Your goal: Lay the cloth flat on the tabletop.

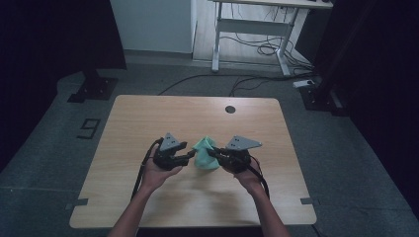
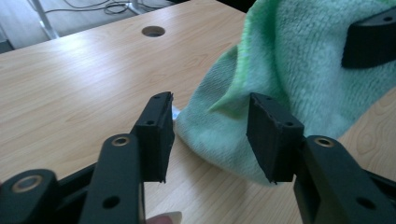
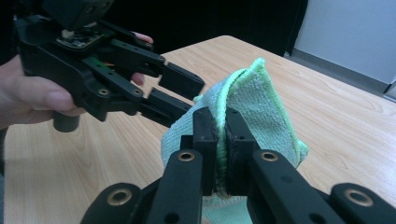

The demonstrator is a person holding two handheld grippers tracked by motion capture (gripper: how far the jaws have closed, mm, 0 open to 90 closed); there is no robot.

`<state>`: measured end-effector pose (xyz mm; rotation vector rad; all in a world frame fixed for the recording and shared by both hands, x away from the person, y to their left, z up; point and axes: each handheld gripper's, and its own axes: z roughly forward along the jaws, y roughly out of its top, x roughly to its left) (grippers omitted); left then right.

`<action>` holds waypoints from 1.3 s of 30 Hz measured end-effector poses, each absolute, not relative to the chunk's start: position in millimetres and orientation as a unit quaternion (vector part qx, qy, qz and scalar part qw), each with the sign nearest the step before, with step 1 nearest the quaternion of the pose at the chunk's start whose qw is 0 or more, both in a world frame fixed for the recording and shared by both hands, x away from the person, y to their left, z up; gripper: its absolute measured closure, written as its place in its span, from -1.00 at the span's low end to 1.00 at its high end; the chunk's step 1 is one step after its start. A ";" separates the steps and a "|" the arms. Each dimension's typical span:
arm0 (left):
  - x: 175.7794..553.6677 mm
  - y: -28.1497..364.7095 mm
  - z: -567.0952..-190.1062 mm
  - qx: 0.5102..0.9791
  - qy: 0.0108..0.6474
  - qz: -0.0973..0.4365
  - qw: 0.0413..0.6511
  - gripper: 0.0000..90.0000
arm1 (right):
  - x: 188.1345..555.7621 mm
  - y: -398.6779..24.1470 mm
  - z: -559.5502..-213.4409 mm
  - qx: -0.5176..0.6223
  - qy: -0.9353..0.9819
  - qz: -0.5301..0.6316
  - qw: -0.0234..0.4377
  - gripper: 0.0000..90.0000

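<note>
A green fleece cloth (image 1: pixel 205 154) is bunched and lifted off the wooden table (image 1: pixel 148 113) near its middle. My right gripper (image 1: pixel 212 152) is shut on a folded edge of it; in the right gripper view the cloth (image 3: pixel 261 98) stands up between the pressed jaws of that gripper (image 3: pixel 220 121). My left gripper (image 1: pixel 189 155) is just left of the cloth with its jaws apart. In the left gripper view the cloth (image 2: pixel 289 70) hangs close beyond the open gripper (image 2: pixel 210 116), its lower corner between the jaws without touching the pads. One of the right gripper's fingers (image 2: pixel 371 42) shows on the cloth.
A round cable hole (image 1: pixel 230 109) sits in the table's far edge. Behind the table stand a white desk frame (image 1: pixel 257 24) and loose cables on the floor (image 1: pixel 267 49). A dark stand base (image 1: pixel 93 89) is at the far left.
</note>
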<state>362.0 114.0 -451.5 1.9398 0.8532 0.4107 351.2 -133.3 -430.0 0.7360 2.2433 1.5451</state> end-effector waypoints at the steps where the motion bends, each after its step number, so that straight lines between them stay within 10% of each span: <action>1: 362.8 112.4 -452.0 0.794 0.345 0.162 0.473 0.19 | 351.2 -132.8 -429.8 0.256 0.786 0.540 0.158 0.91; 12: 362.4 108.7 -452.9 0.799 0.337 0.153 0.474 0.91 | 352.7 -134.0 -433.5 0.261 0.786 0.538 0.155 0.90; 26: 339.4 131.6 -412.0 0.781 0.325 0.205 0.491 0.95 | 350.9 -137.9 -425.7 0.272 0.788 0.527 0.167 0.83; 39: 320.8 143.6 -457.6 0.803 0.331 0.189 0.458 0.95 | 346.5 -159.0 -443.9 0.309 0.777 0.527 0.154 0.22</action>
